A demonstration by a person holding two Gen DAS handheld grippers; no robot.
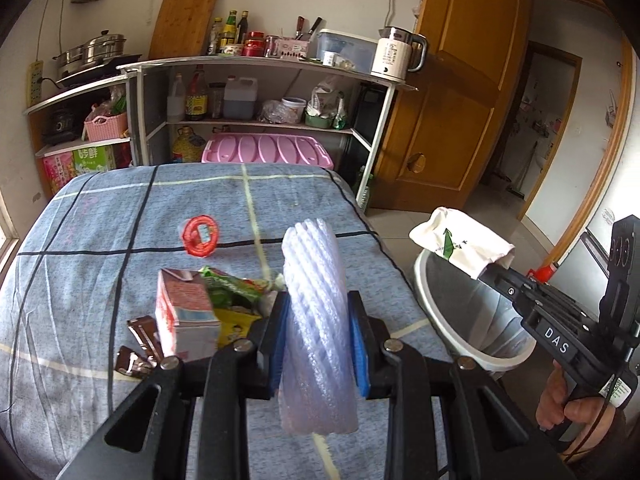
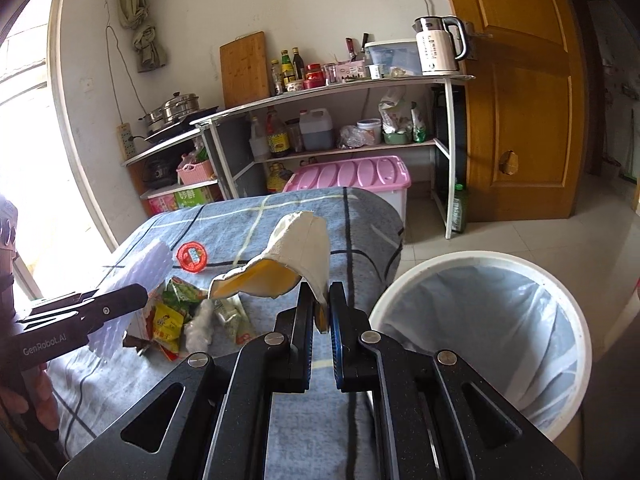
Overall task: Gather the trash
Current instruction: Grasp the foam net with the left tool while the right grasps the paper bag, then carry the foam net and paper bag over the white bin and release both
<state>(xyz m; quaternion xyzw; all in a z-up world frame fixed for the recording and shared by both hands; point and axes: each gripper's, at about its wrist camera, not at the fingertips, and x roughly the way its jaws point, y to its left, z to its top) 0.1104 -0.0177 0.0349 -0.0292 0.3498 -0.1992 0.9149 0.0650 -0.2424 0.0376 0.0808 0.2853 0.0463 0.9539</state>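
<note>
Left gripper (image 1: 318,340) squeezes the soft, featherlight translucent foam sheet (image 1: 316,300) mid-length. Right gripper (image 2: 322,312), shut tight, pinches the floppy white paper bag (image 2: 296,248) by its edge, near the white lined bin (image 2: 480,264).

My way to the lined bin (image 2: 484,344) lies open — its mouth is unblocked; the litter heap (image 2: 188,312) crowds the table (image 2: 280,216) by my left.

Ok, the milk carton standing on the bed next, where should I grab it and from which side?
Grip the milk carton across its flat side walls, around mid-height, coming down from above. It stands upright with its folded top free, while wrappers crowd its right side and base, so a level approach there would likely snag them. Both grippers are full for now.
</note>
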